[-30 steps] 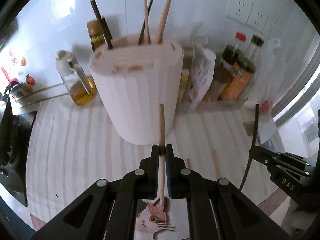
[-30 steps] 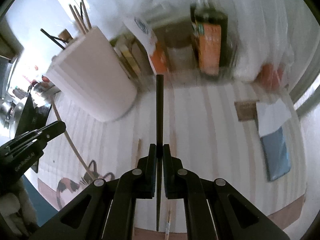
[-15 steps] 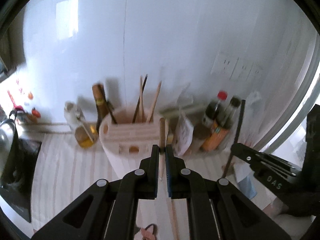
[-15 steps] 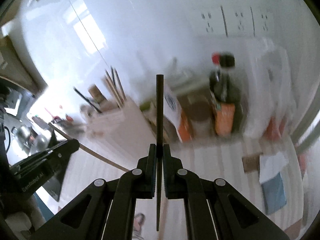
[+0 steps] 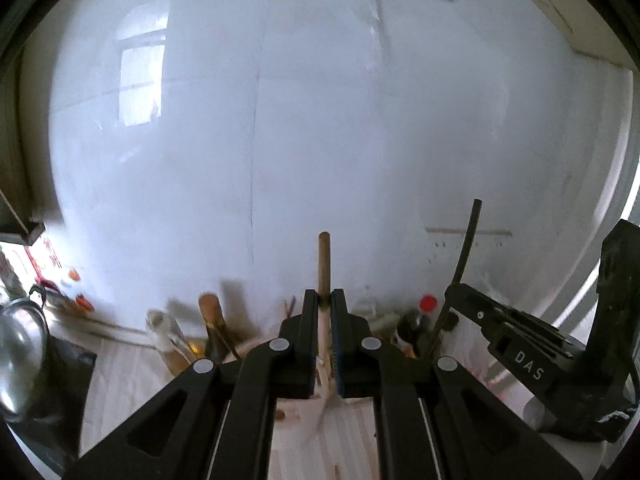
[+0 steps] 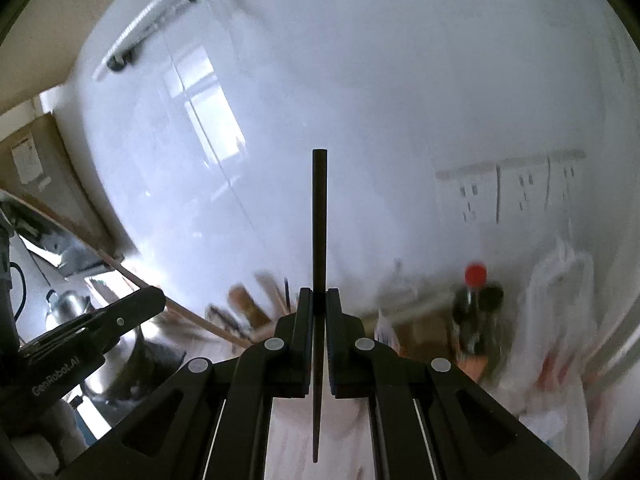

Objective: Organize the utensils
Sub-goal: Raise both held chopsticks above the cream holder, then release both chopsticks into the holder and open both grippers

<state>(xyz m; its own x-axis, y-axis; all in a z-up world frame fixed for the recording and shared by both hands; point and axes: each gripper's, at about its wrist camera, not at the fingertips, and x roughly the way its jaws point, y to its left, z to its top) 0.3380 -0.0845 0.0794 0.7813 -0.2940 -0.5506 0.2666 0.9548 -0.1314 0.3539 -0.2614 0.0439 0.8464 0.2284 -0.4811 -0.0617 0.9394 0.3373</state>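
My left gripper (image 5: 324, 300) is shut on a pale wooden chopstick (image 5: 324, 260) that stands up out of its jaws, raised high in front of the white wall. My right gripper (image 6: 319, 300) is shut on a black chopstick (image 6: 319, 220), which is also upright. In the left wrist view the right gripper (image 5: 452, 300) shows at the right with the black chopstick (image 5: 466, 248) curving upward. In the right wrist view the left gripper (image 6: 156, 300) shows at the left with the wooden chopstick (image 6: 192, 316). The utensil holder is mostly hidden below my fingers; only blurred chopstick tops (image 6: 276, 292) show.
Along the wall's foot stand a red-capped dark bottle (image 6: 476, 280), a brown bottle (image 5: 210, 312) and a clear oil bottle (image 5: 168, 336). A steel kettle (image 5: 20, 344) sits at the far left, a white plastic bag (image 6: 560, 300) at the right, and wall sockets (image 6: 520, 196) above.
Both grippers have risen and tipped upward with their chopsticks. The holder and bottles have slid to the bottom of both views, and the wall now fills them.
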